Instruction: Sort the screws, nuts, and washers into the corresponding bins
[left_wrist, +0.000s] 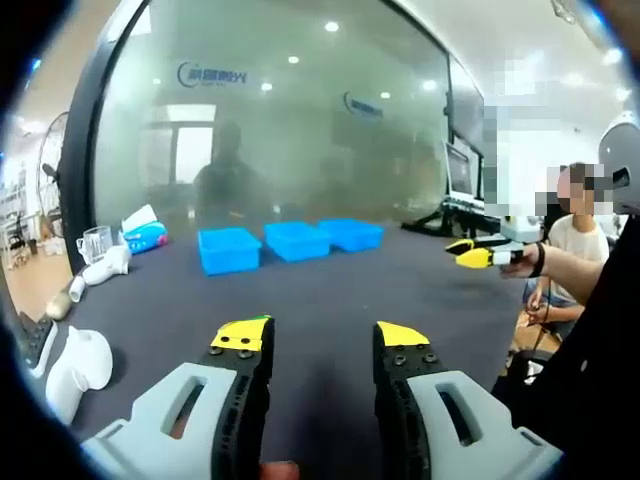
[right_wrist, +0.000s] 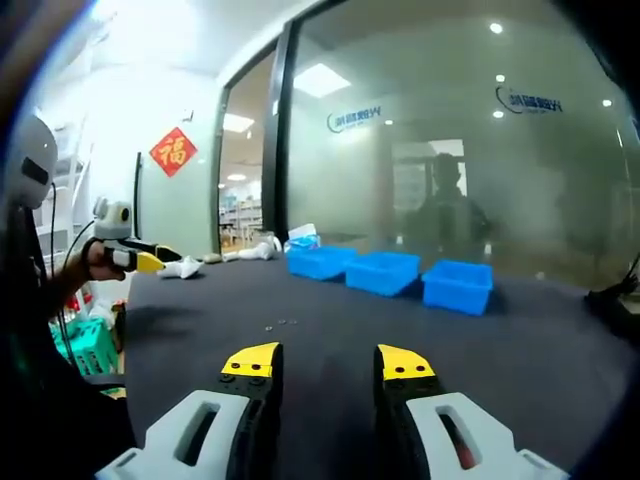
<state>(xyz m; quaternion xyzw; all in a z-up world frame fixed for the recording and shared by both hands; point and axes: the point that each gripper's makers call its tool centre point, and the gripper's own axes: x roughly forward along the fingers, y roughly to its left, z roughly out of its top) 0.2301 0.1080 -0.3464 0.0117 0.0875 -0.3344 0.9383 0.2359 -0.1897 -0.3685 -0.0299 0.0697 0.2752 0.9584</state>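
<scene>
Hardware: a few small pieces (right_wrist: 281, 323) lie loose on the dark table (right_wrist: 330, 350), seen in the right gripper view; too small to tell screws, nuts or washers apart. They sit nearer the camera than the bins, well apart from them, and ahead of the left jaw of that view's hand-held gripper.
Bins: 3 blue bins in a row at the far side of the table, before the glass wall. In the left gripper view: left bin (left_wrist: 229, 249), middle bin (left_wrist: 297, 240), right bin (left_wrist: 351, 234). Their contents cannot be told.
Left hand-held gripper (left_wrist: 319, 337): held above the table, jaws spread with a clear gap, pinching nothing; yellow tips point toward the bins. In the right gripper view it comes in from the left, held by a hand (right_wrist: 98, 260); from there its state cannot be told.
Right hand-held gripper (right_wrist: 328, 362): held above the table, jaws spread, nothing between them. In the left gripper view it comes in from the right, held out over the table edge.
Table: dark, matte cover.
Left end clutter: white plastic pieces (left_wrist: 78, 365) at the near left edge, a clear cup (left_wrist: 95, 242), a tissue pack (left_wrist: 143, 231).
Glass wall (left_wrist: 300, 120): frosted, with a blue logo and ceiling lights mirrored; a dim figure shows behind it.
Wall sign: a red diamond sign (right_wrist: 173, 151) hangs on the white wall.
Person: a seated person in a white shirt (left_wrist: 575, 245) at the right.
</scene>
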